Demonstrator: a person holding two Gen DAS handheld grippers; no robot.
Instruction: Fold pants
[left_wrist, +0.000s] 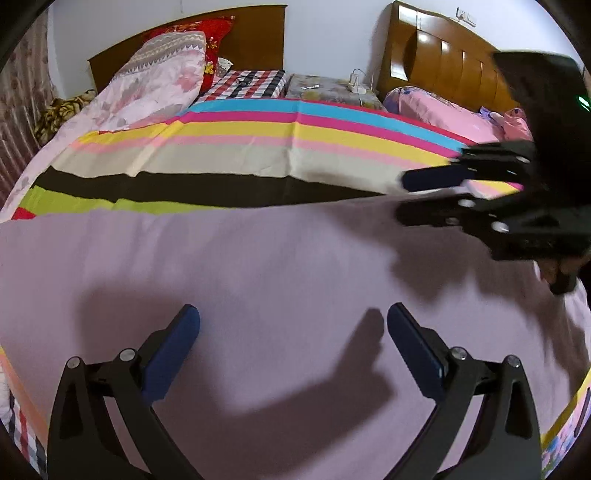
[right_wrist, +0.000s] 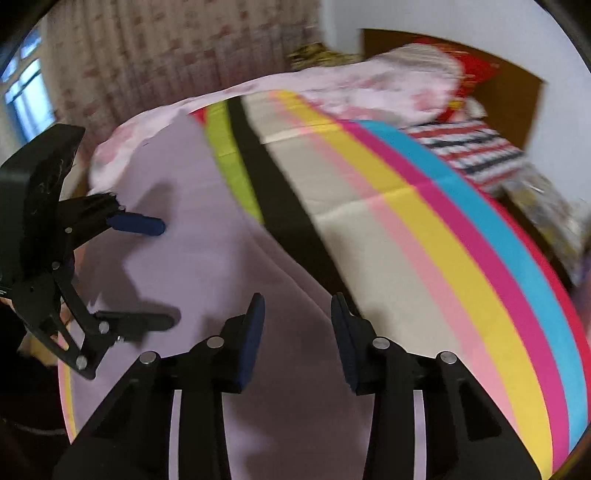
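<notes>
We have the pants (left_wrist: 258, 277) spread flat on the bed, over the striped sheet (left_wrist: 295, 147), as one wide lilac field that fills the lower half of both views. They lie smooth, which we judge suits a fold not yet made: no doubled layer shows.

Our left claw (left_wrist: 293, 350) hangs above the middle of the cloth, its blue pads (left_wrist: 173, 354) spread wide and holding nothing; the fabric shows unbroken between them. We judge it sits there ready to pin or pinch the cloth while the other side works.

Our right claw (right_wrist: 297, 343) is at the far edge of the pants, where the lilac meets the black stripe of the sheet. Its jaws stand apart, narrower than the left, with cloth seen in the gap and no pinch on it, so we read it as released. From the left view the right claw (left_wrist: 406, 199) appears to straddle that edge, one finger above and one at the hem, likely placed to take it up. Whether the lower finger is under the cloth we cannot tell.

Much is hard to make out. The right view is blurred. Waistband, legs and cuffs are not distinguishable, and the pants run out of frame at the sides. A hand shows only as a sliver behind each claw.
</notes>
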